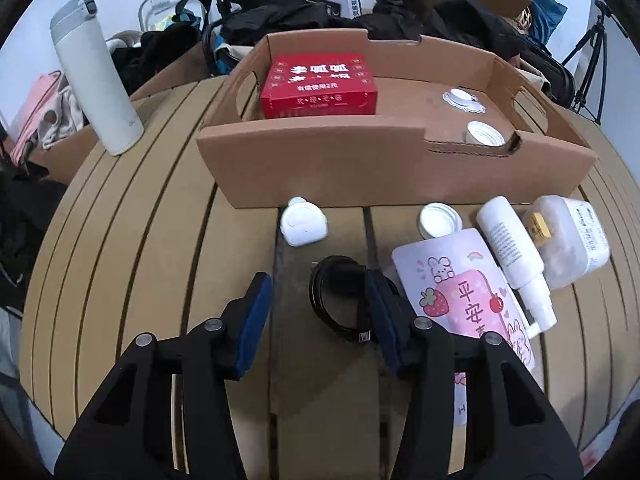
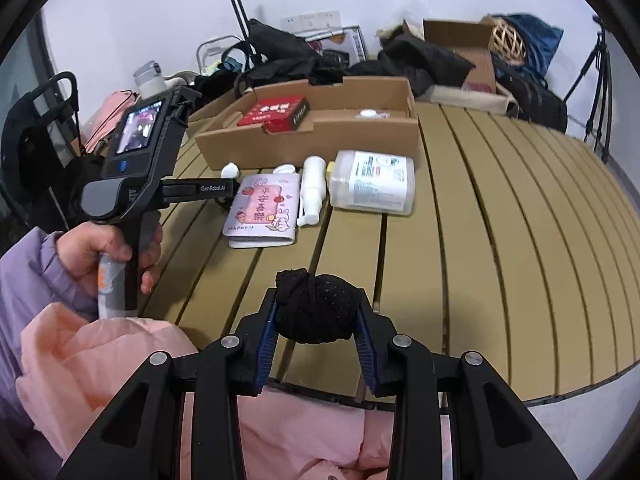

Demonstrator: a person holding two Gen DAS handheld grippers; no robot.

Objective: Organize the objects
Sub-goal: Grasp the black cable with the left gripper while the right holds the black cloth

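A cardboard tray on the slatted table holds a red box and white caps. My left gripper is open, low over the table, its right finger beside a coiled black cable. In front of the tray lie a small white case, a white lid, a pink illustrated booklet, a white spray bottle and a translucent jug. My right gripper is shut on a black rolled cloth bundle, near the table's front edge.
A white thermos stands at the table's left. Bags, dark clothes and boxes are piled behind the table. A tripod stands at the far right. The person's pink coat is below the right gripper.
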